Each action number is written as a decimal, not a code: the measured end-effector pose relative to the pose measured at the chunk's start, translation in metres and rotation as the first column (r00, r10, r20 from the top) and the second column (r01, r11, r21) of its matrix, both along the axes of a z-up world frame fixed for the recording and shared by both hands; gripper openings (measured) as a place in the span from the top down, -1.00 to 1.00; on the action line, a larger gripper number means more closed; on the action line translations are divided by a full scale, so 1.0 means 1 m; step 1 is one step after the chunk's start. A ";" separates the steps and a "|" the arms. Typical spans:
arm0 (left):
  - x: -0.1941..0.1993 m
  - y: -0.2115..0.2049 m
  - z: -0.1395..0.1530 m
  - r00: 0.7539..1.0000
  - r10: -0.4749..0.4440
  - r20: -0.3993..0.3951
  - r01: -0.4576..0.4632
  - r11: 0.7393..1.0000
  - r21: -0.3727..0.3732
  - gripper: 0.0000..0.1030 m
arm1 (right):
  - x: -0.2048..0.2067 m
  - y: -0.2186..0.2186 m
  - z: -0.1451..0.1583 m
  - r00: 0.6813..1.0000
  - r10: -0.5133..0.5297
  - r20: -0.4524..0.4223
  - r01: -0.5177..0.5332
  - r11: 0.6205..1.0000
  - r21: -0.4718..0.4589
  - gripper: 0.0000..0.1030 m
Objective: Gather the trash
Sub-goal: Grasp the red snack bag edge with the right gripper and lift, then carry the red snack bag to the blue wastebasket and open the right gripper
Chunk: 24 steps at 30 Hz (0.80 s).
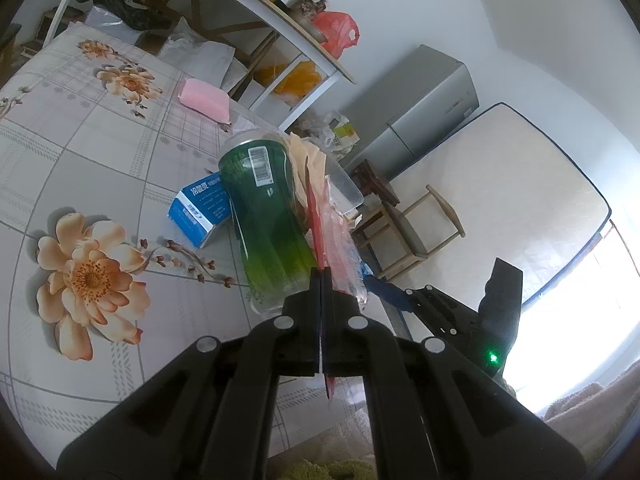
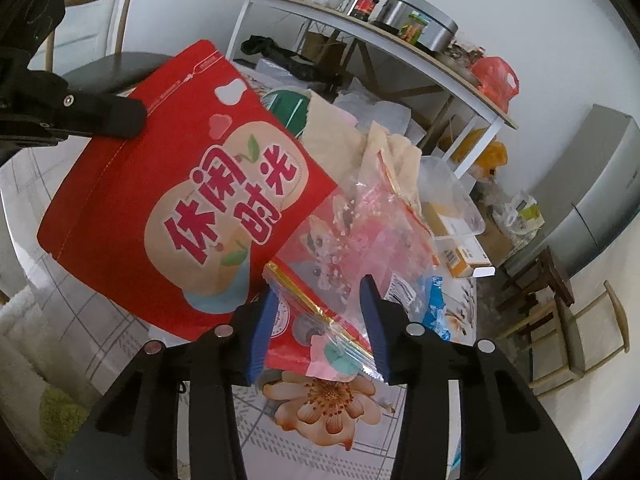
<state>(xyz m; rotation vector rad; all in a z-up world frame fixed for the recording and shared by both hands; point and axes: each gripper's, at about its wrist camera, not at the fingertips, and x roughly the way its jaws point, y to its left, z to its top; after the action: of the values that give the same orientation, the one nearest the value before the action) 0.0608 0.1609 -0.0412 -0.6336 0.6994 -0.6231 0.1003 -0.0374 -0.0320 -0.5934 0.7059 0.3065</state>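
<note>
My left gripper (image 1: 322, 280) is shut on the edge of a big red snack pouch (image 2: 160, 216), seen edge-on in the left wrist view (image 1: 316, 216). It holds the pouch up above the floral table (image 1: 100, 152). In the right wrist view the left gripper (image 2: 120, 116) clamps the pouch's upper left edge. My right gripper (image 2: 320, 320) is open, its blue pads either side of a clear pink-printed wrapper (image 2: 352, 240) that sticks out of the pouch. A green bottle (image 1: 264, 216) and beige paper (image 2: 372, 156) sit in or behind the pouch.
A blue box (image 1: 200, 208), a pink sponge (image 1: 204, 100), a clear plastic tub (image 2: 452, 200), an orange carton (image 2: 464, 260) and a blue wrapper (image 2: 436, 312) lie on the table. A shelf with tins (image 2: 420, 28) and a red bag (image 2: 496, 76) stands behind. Wooden chairs (image 2: 580, 332) stand at the right.
</note>
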 end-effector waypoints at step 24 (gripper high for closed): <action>-0.012 -0.007 0.035 0.994 -0.017 0.108 0.019 1.000 -0.012 1.00 | -0.033 0.002 0.046 0.979 -0.022 0.204 0.018 1.000 0.022 0.95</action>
<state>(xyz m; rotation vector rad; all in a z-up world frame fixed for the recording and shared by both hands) 0.0486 0.1536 -0.0060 -0.6021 0.6013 -0.6742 0.0678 -0.0352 0.0136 -0.5888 0.5100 0.2299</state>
